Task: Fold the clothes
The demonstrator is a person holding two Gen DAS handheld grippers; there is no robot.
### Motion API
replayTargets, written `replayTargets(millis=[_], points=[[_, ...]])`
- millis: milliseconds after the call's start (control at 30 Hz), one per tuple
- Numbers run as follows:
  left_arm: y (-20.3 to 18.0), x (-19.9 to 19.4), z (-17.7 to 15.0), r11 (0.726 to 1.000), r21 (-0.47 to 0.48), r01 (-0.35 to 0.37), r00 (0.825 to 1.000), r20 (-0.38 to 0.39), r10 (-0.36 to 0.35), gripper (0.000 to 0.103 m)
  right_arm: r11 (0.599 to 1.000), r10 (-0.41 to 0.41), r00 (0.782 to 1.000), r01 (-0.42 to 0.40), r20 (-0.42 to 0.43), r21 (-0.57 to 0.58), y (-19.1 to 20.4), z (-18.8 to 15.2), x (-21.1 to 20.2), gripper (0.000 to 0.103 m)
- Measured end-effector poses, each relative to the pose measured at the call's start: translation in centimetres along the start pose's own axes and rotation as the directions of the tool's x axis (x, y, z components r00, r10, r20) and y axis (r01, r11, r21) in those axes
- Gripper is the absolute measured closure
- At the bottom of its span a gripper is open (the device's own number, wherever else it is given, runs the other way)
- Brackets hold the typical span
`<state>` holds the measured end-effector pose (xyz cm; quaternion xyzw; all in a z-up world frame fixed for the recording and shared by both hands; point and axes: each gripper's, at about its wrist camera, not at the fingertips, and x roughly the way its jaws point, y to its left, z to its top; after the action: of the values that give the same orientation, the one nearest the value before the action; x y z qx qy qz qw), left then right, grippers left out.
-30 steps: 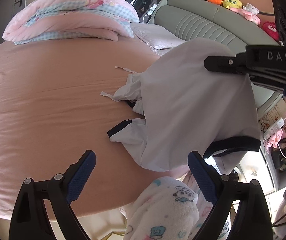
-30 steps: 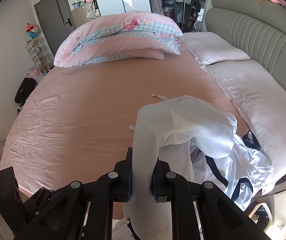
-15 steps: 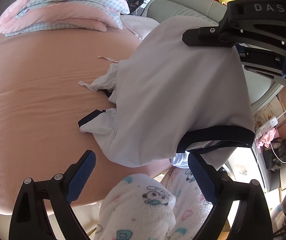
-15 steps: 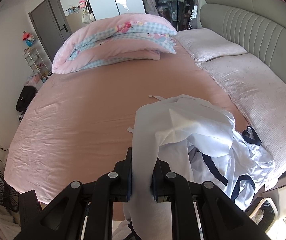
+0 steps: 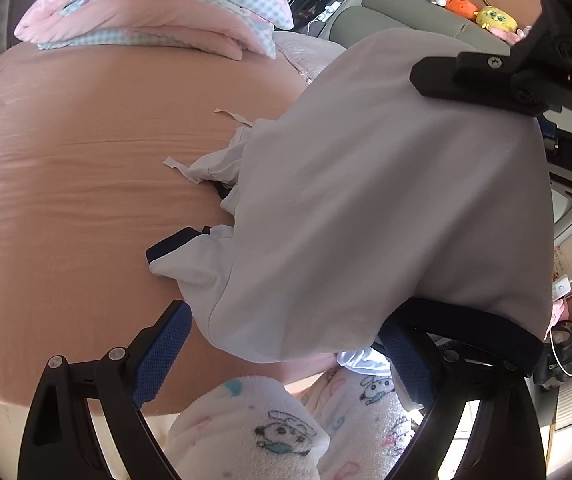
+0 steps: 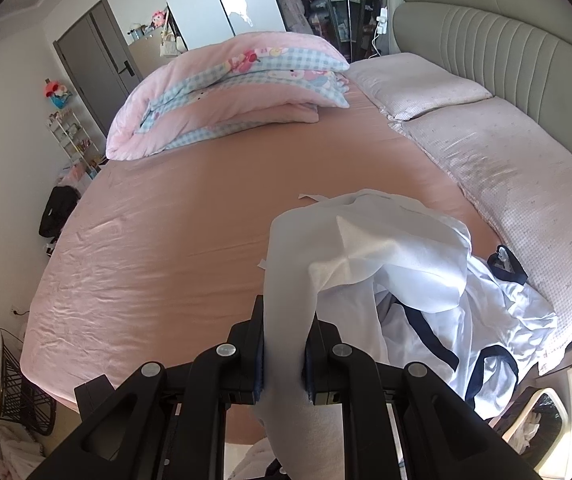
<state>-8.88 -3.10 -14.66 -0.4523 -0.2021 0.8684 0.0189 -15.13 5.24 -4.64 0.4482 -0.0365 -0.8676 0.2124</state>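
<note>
A white garment with navy trim [image 5: 366, 208] hangs lifted over the near right part of the pink bed [image 5: 66, 184]; its lower part trails on the sheet. My right gripper [image 6: 284, 354] is shut on a fold of this white garment [image 6: 290, 280] and shows in the left wrist view [image 5: 486, 80] at the upper right, holding the cloth up. My left gripper [image 5: 282, 356] is open just below the garment's hanging hem, with the navy-trimmed edge [image 5: 466, 320] over its right finger. More white and navy cloth [image 6: 466, 320] lies heaped at the bed's right edge.
A folded pink and checked duvet [image 6: 226, 96] lies at the far side of the bed. Two pillows [image 6: 486, 152] lie along the grey headboard [image 6: 506, 52]. A fleecy patterned sleeve [image 5: 266, 432] fills the bottom of the left wrist view. Soft toys [image 5: 478, 12] sit above the headboard.
The lifted garment has come closer to my left gripper, and its navy hem now hangs over the right finger. My right gripper has kept its grip and risen slightly.
</note>
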Motion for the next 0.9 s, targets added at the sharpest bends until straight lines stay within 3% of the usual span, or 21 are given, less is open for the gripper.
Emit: replayTargets(millis=[233,567,733,767,833,867,900], points=[[-1.2,0.9,-0.2,0.996,0.006,-0.092,0.995,0.038,0.092,0.009,0.999,0.019,1.0,-0.02,0.01,0.04,-0.8,0.2,-0.7,0.09],[3.2,0.8,0.5,0.975,-0.109,-0.196,0.976,0.077,0.205,0.009,0.997,0.015,0.999,-0.018,0.039,0.081,-2.1,0.4,-2.3,0.09],[3.0,0.4,0.7,0.946,-0.031,-0.321,0.939,0.115,0.323,0.009,0.994,0.028,0.999,-0.032,0.035,0.101,-2.3,0.3,-2.5,0.09],[3.1,0.6,0.7,0.949,-0.014,-0.314,0.943,0.114,0.314,0.009,0.994,0.033,0.999,-0.036,0.034,0.102,-2.3,0.3,-2.5,0.09],[3.1,0.9,0.6,0.959,0.007,-0.282,0.955,0.099,0.28,0.015,0.995,0.029,0.999,-0.032,0.035,0.095,-2.1,0.2,-2.6,0.09],[3.0,0.9,0.5,0.961,0.019,-0.274,0.958,0.093,0.271,0.027,0.995,0.026,0.999,-0.029,0.036,0.091,-2.0,0.1,-2.7,0.09],[2.9,0.9,0.5,0.962,0.034,-0.272,0.959,0.091,0.268,0.045,0.996,0.024,0.999,-0.027,0.036,0.087,-2.0,0.1,-2.7,0.09]])
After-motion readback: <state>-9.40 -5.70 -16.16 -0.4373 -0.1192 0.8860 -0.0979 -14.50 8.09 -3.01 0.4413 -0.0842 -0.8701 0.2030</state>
